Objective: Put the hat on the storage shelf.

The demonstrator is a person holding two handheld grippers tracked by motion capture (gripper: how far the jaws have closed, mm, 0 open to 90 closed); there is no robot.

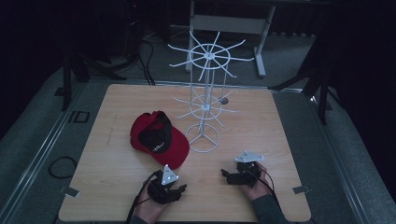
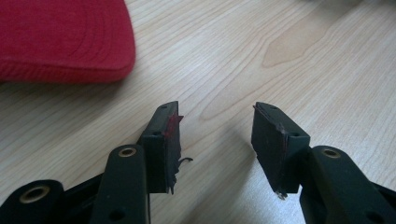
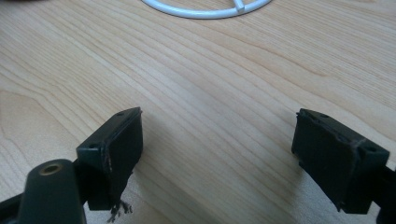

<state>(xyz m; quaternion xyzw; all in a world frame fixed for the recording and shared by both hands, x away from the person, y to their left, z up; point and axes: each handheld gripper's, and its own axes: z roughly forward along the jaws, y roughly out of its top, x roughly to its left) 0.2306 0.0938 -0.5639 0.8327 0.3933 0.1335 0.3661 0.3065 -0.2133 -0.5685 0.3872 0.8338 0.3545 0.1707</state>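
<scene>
cap: red cap [image 1: 159, 138] lies crown-down at frame centre-left, just beside the rack base, likely staged for hanging.
rack: white wire rack [image 1: 204, 93] stands upright mid-table, hooks bare.
left gripper [image 1: 167, 185]: you hold it low near the brim, jaws apart, empty.
right gripper [image 1: 239, 171]: lower right, jaws wide, empty, facing the base ring.

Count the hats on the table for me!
1. A single red fabric baseball cap lies on the light wooden table, left of the white wire display rack, ahead of the left gripper.
</scene>
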